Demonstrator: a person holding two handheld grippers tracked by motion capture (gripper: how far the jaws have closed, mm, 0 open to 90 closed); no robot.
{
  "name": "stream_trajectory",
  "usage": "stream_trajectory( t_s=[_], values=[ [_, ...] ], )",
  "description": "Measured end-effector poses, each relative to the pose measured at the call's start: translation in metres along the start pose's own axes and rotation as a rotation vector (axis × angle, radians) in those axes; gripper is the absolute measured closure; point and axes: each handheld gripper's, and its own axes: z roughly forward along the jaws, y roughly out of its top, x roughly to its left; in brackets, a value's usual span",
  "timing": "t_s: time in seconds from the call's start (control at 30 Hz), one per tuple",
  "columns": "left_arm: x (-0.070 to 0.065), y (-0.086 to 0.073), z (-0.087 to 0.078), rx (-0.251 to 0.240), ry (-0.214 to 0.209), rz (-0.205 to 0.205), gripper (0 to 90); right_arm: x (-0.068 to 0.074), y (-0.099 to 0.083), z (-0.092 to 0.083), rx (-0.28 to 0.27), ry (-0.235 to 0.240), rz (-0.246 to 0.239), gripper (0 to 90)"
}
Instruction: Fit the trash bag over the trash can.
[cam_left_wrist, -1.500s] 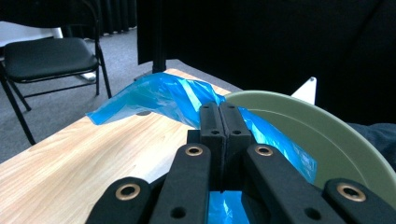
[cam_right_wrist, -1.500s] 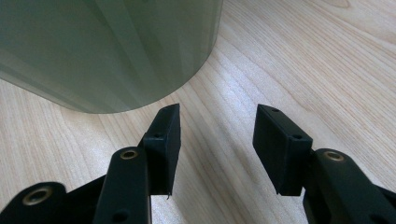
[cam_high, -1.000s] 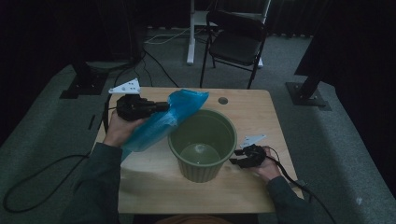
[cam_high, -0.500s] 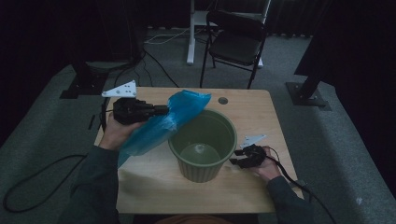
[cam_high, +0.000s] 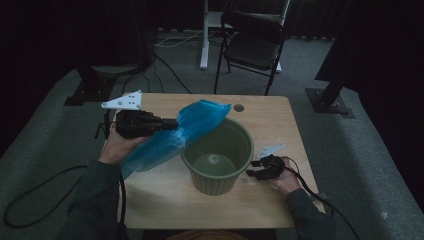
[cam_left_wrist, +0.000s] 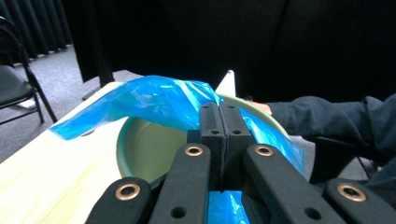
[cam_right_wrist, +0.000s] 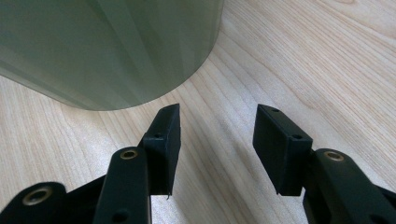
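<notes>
Left hand-held gripper (cam_left_wrist: 219, 140): jaws pressed together, pinching a fold of the blue plastic bag (cam_high: 172, 140). Bag is lifted off the table (cam_high: 165, 192) at the pinch, its far end draped over the near-left rim of the green bin (cam_high: 216, 155), its tail trailing down toward the person's left forearm. In the left gripper view the film arches over the bin mouth, unopened.

Right hand-held gripper (cam_high: 261, 171): jaws spread, nothing between them, resting low on the table just beside the bin's right wall (cam_right_wrist: 107, 46), not touching it.

Judgement, step in hand: lining the bin with the bag; early, bag mouth not yet opened.

Risks:
- Thin film could slip or tear at the single pinch point if tugged against the rim.
- Bin is unheld; dragging the bag across it could slide or tip it.
- Layers of film may cling together, so the mouth stays closed.

Count: hand-held grippers, two; bag, one; bin, one; table, one; chair (cam_high: 252, 47) behind table, one.
</notes>
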Motion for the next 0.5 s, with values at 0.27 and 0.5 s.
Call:
stream_trajectory(
  t_s=[0.27,0.5],
  values=[
    [-0.009,0.001,-0.004,-0.007,-0.091,0.035,89.8,0.000,0.000,0.000,0.003,0.003,0.001,51.0],
    [-0.015,0.001,-0.011,-0.003,-0.163,0.070,89.8,0.000,0.000,0.000,0.005,0.005,0.003,51.0]
  ],
)
